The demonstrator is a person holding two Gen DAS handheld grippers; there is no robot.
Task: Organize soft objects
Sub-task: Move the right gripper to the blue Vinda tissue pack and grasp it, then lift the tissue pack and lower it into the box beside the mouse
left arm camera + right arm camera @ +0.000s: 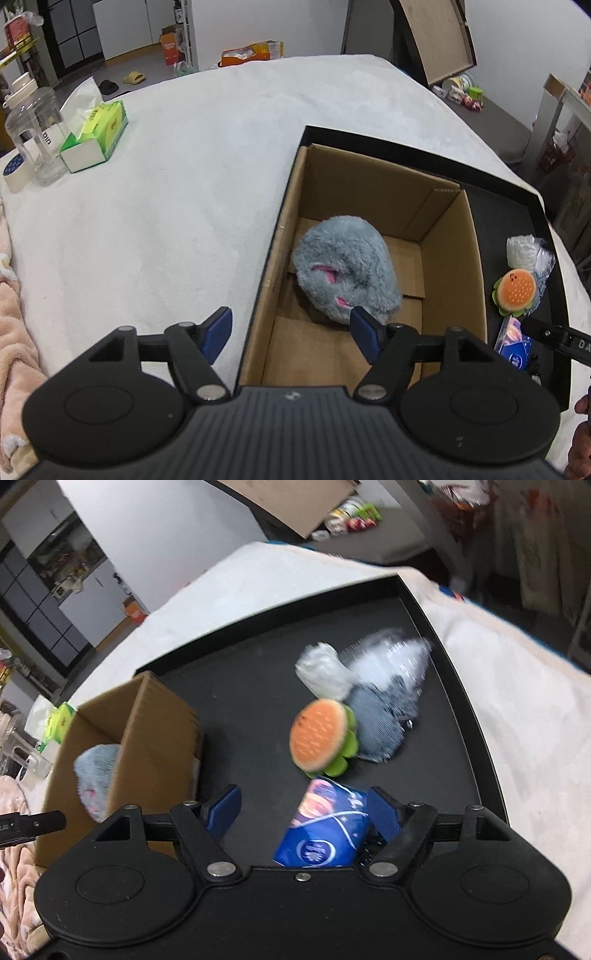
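Observation:
A grey plush toy with pink ears (345, 271) lies inside the open cardboard box (458, 266); it also shows in the right wrist view (98, 771) in the box (155, 731). My left gripper (291, 338) is open and empty above the box's near left wall. My right gripper (304, 810) is open and empty above a blue packet (325, 830) on the black tray (240, 701). A burger-shaped soft toy (319, 736), a denim pouch (380, 720) and a white plastic wad (321, 668) lie just beyond it. The right wrist view is blurred.
The box stands on the black tray (495, 206) on a white cloth-covered table (184, 192). A green tissue pack (98, 134), a clear jar (35, 136) and a tape roll (14, 171) stand at far left. A pink towel (14, 332) lies at the left edge.

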